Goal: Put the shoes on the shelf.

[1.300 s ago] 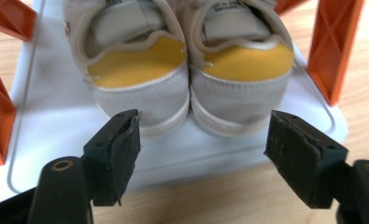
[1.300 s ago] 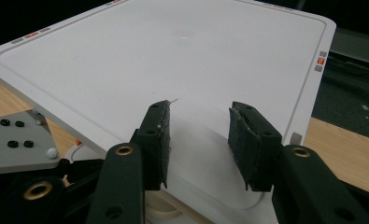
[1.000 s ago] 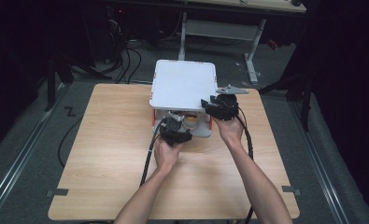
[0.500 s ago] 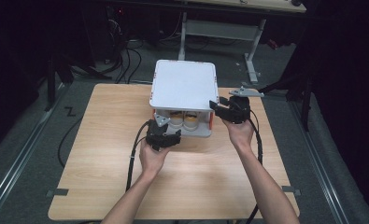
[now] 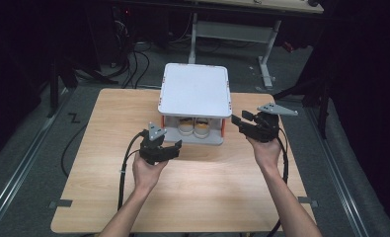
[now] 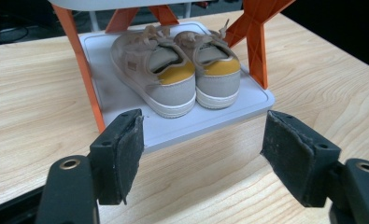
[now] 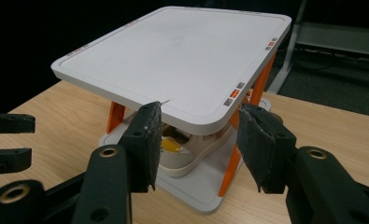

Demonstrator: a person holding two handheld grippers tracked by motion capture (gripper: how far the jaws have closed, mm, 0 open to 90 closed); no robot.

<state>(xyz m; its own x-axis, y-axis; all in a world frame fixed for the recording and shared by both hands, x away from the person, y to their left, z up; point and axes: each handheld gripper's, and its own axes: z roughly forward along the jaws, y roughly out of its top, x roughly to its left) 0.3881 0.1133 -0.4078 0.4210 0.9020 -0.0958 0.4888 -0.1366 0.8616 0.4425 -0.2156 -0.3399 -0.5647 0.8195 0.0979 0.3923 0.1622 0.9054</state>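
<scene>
We see the tabletop [image 5: 103, 197] lit evenly from above while the room around it falls almost black. The white rack top [image 5: 195, 90] glares mildly. Shadows stay soft and short. In both gripper views the near jaws look slightly soft, the edges mildly stretched.

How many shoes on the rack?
2. Both sit side by side on the lower shelf of the white rack, heels toward the person: one shoe on the left, the other shoe on the right. The top shelf carries none.
</scene>
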